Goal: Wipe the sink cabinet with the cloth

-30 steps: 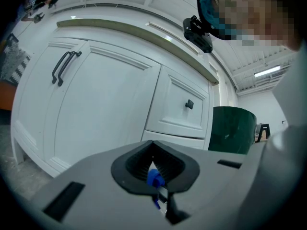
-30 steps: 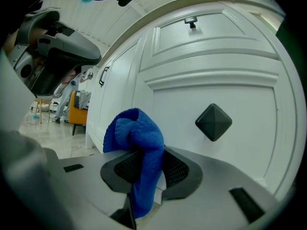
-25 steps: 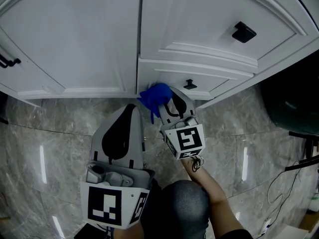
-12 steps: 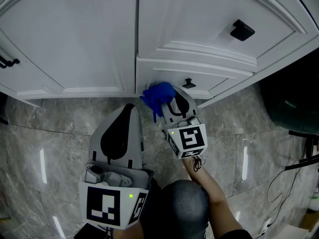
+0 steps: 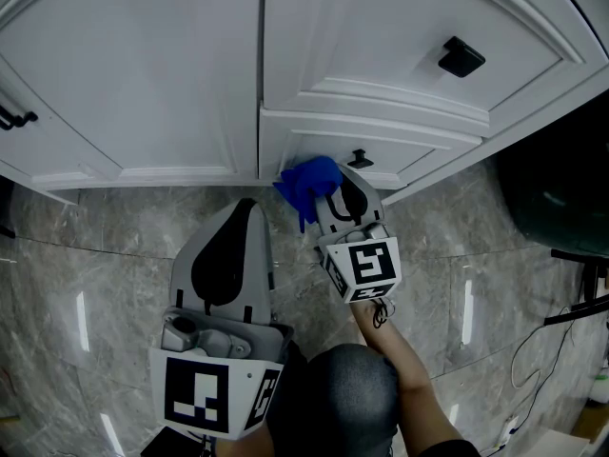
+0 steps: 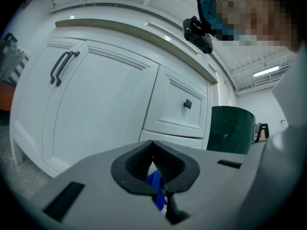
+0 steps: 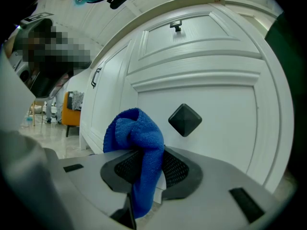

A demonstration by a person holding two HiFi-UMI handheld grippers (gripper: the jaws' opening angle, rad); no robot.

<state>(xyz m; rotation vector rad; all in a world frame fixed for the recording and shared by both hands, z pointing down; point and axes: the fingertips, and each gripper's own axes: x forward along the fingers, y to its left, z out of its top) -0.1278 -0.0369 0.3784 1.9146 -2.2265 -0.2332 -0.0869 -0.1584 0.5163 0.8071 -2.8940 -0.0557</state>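
Rightward along the white sink cabinet (image 5: 143, 74) the right gripper (image 5: 331, 181) has crept since a second ago. Grey marble floor (image 5: 95, 255) lies open below the cabinet's base edge. The left gripper (image 5: 249, 206) hangs back from the cabinet, tongs narrow and empty. The bunched blue cloth (image 5: 306, 185), clamped in the right tongs, presses the cabinet's lowest drawer beside its black knob (image 5: 360, 159).

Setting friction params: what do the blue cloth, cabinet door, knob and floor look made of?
Blue cloth: fuzzy looped pile, likely microfibre.
Cabinet door: smooth white paint, soft sheen; wood or MDF underneath, can't tell.
Knob: matte black, probably metal.
Floor: glossy grey veined tile showing light streaks; marble or a look-alike.
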